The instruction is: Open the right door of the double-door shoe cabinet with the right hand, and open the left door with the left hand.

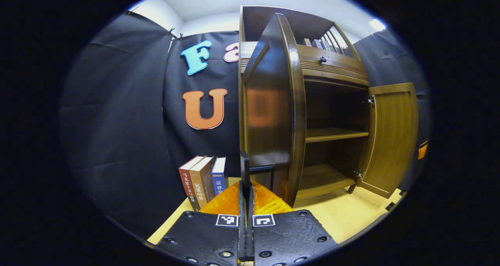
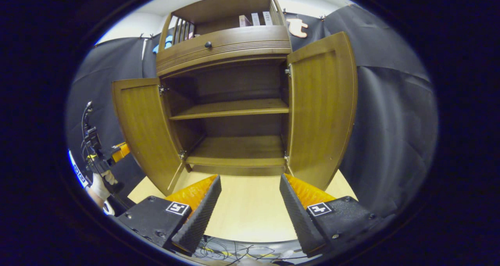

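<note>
The wooden shoe cabinet (image 2: 224, 45) stands with both doors swung wide and two bare shelves inside. In the left gripper view the left door (image 1: 269, 113) shows its glossy outer face, and my left gripper (image 1: 246, 188) is shut on that door's thin black handle (image 1: 261, 167). The right door (image 1: 392, 137) hangs open beyond. In the right gripper view the left door (image 2: 142, 129) and right door (image 2: 322, 109) flank the opening. My right gripper (image 2: 249, 177) is open over the table, short of the cabinet, holding nothing. The left gripper (image 2: 101, 156), held in a gloved hand (image 2: 99, 188), sits behind the left door.
Three upright books (image 1: 203, 182) stand on the light wooden table (image 2: 250, 219) just left of the cabinet. A drawer with a black knob (image 2: 208, 44) and a top rack with books sit above the doors. Loose cables (image 2: 234, 254) lie at the table's near edge.
</note>
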Action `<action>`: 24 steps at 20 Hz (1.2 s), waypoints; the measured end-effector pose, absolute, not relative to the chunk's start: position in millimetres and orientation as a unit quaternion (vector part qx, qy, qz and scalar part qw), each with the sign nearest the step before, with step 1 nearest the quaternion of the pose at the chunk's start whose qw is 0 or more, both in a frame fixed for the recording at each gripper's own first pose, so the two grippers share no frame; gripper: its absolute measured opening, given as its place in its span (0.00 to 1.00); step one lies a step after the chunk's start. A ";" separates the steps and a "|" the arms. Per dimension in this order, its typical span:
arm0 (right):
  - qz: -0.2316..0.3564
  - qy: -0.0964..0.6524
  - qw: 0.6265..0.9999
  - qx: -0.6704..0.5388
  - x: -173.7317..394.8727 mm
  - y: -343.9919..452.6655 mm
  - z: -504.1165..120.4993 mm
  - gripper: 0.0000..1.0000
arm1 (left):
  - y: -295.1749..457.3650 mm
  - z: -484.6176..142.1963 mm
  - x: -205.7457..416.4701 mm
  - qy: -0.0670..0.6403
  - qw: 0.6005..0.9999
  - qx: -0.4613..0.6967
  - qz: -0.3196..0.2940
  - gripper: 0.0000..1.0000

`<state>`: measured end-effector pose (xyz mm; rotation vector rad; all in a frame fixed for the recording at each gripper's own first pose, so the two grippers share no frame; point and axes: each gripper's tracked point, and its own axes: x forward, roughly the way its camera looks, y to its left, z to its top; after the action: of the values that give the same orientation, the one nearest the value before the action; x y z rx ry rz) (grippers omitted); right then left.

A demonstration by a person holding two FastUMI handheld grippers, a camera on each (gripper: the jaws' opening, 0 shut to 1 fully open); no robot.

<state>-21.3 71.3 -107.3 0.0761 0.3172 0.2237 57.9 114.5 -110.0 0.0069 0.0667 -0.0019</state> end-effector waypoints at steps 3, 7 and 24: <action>0.118 0.158 0.980 0.036 -20.9 76.0 -106.8 0.94 | 122.1 -110.3 57.0 0.029 0.999 0.014 -0.005 0.00; 0.121 0.158 0.979 0.039 -21.0 78.3 -104.3 0.94 | 141.1 -112.9 60.7 0.025 1.000 0.012 -0.009 0.00; 0.122 0.171 0.977 0.022 -21.0 69.3 -111.1 0.94 | 187.8 -129.2 69.9 0.076 0.989 0.007 -0.125 0.04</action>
<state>-21.0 69.3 -111.1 0.0446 0.3453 0.2466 69.9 187.8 -129.2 0.0149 0.1521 -0.2507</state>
